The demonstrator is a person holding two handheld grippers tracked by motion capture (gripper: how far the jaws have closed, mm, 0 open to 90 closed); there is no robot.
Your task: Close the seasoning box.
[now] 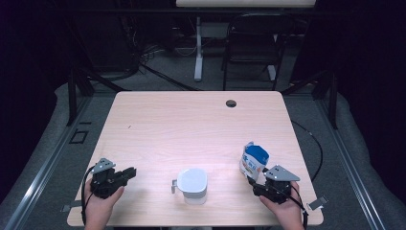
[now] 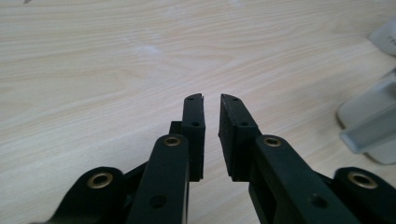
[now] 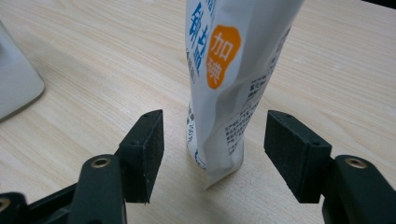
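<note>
Dark room all around, and in the middle sits a pale wooden table (image 1: pixel 191 124) with a small round hole (image 1: pixel 231 103) near its far edge. Near the front edge of the table stands a white plastic jug with a little handle (image 1: pixel 192 184). To the right of the jug stands a tall white and blue paper bag with an orange patch (image 1: pixel 253 162). It stands upright on the wood.

Just in front of the bag is the right gripper (image 3: pixel 212 151). Its jaws are wide apart, one on each side of the bag's bottom end, and neither one touches it.

Far to the left of the jug is the left gripper (image 2: pixel 211 133), low over the bare wood. Its jaws are close together with a thin gap between them, and they hold nothing.
</note>
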